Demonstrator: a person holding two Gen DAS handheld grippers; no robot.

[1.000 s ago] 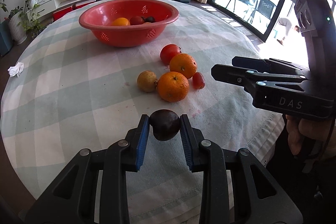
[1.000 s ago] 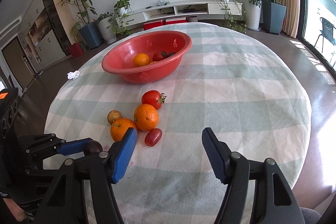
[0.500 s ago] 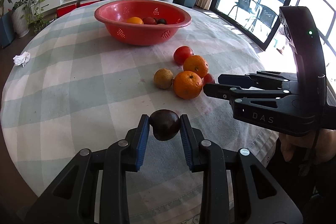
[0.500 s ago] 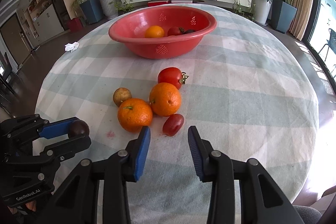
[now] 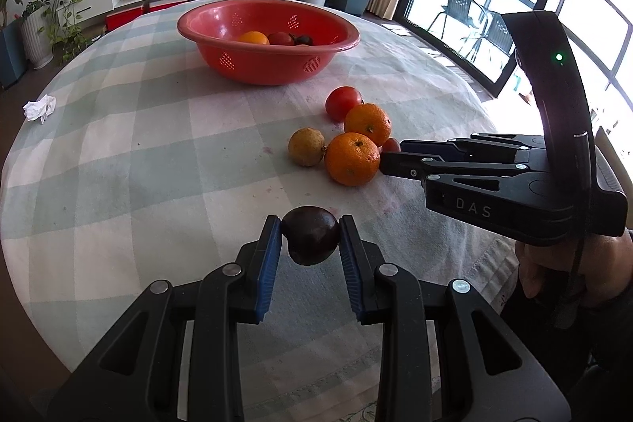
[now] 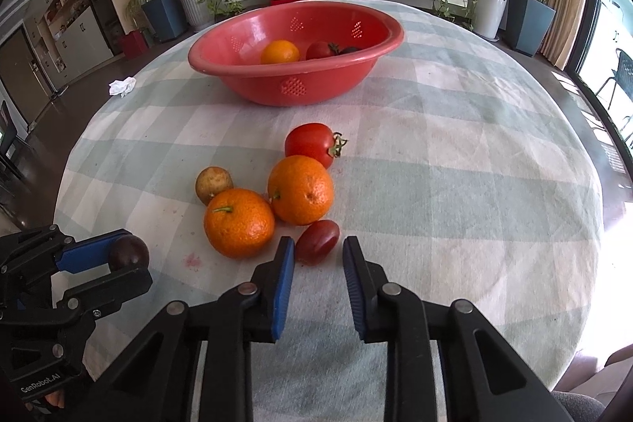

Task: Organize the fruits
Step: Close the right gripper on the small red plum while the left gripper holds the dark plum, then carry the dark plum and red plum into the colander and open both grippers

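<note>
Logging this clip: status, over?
Left gripper shut on dark round plum. Right gripper just closing on small red tomato, near orange. Red bowl unobstructed.

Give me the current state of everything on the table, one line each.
left gripper, shut on the dark plum.
right gripper, jaws just been closing, small red tomato between the tips; firm contact unclear.
red bowl, upright, holding an orange, a tomato and a dark fruit.
two oranges, loose on the cloth, touching.
large tomato, loose on the cloth.
brown fruit, loose, beside the near orange.
</note>
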